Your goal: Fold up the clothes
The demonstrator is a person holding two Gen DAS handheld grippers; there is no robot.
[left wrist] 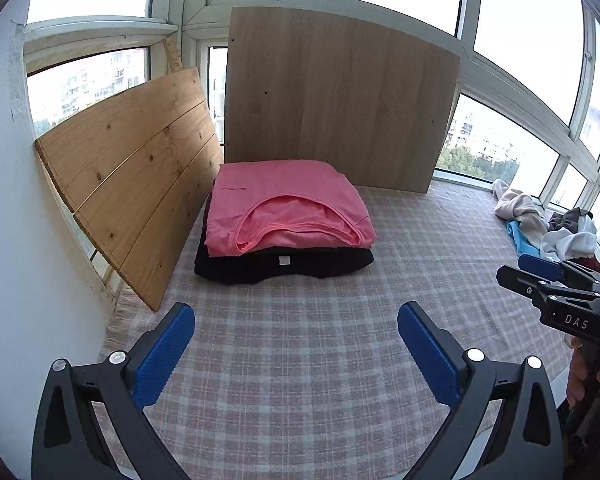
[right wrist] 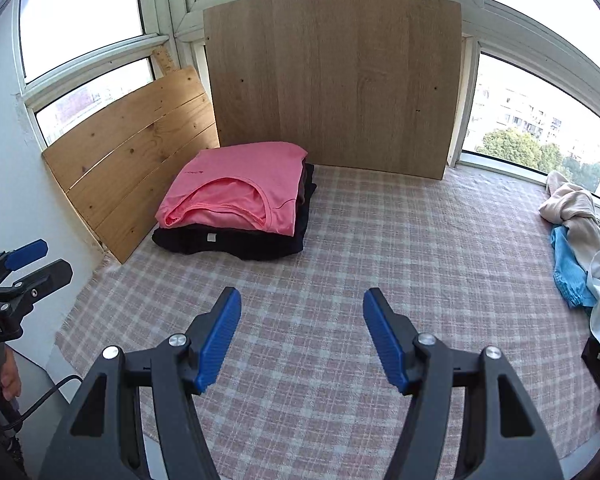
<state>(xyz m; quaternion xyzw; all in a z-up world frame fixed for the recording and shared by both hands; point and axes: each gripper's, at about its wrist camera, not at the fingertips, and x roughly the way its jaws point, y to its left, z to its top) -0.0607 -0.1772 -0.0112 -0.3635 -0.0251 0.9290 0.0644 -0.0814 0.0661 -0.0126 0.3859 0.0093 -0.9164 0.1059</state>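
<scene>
A folded pink shirt (left wrist: 284, 206) (right wrist: 240, 188) lies on top of a folded black garment (left wrist: 284, 266) (right wrist: 236, 242) at the far left of the checked cloth (left wrist: 320, 360) (right wrist: 380, 248). My left gripper (left wrist: 296, 320) hovers over the cloth in front of the stack, jaws wide apart and nothing between them. My right gripper (right wrist: 302, 308) is open too, empty, above bare cloth to the right of the stack. Each gripper shows at the edge of the other's view: right gripper (left wrist: 540, 276), left gripper (right wrist: 28, 264).
A pile of unfolded clothes (left wrist: 548, 228) (right wrist: 580, 240) in cream, blue and white lies at the right edge. A plank panel (left wrist: 132, 176) (right wrist: 132, 152) and a flat wooden board (left wrist: 340, 104) (right wrist: 332, 80) lean against the windows behind the stack. A wall stands on the left.
</scene>
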